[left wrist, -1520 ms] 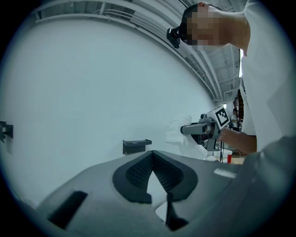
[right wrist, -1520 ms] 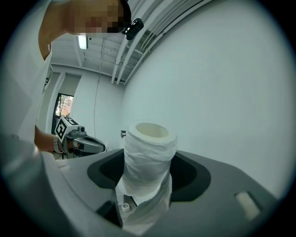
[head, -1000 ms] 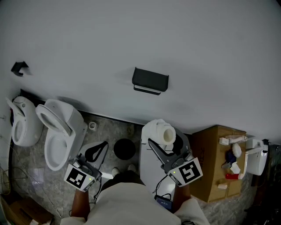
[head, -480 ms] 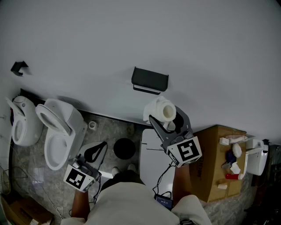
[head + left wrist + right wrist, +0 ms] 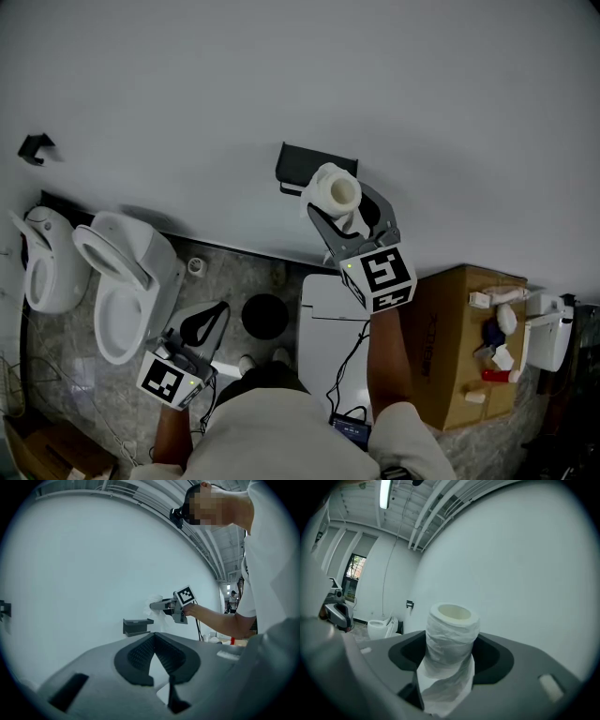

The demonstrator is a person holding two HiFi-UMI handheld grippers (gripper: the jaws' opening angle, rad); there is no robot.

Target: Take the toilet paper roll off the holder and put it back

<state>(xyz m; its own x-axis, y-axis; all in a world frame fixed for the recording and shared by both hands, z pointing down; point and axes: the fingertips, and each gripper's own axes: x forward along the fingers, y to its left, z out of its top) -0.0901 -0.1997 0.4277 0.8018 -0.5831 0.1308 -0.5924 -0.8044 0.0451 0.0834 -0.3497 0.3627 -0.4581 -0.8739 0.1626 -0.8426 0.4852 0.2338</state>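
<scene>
Clamped on the roll (image 5: 335,190), the right gripper (image 5: 339,210) has carried it far-left to the holder (image 5: 296,166), likely for rehanging. The left gripper (image 5: 201,329) stays near, jaws together.

The toilet paper roll (image 5: 335,190) hides part of the wall holder (image 5: 292,165) in the head view.

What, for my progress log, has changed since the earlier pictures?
The right tongs, shut on the white toilet paper roll throughout, carried it forward toward the wall, up to the black wall-mounted holder. Nothing was taken hold of or let go. The left tongs stayed low, shut and empty.
</scene>
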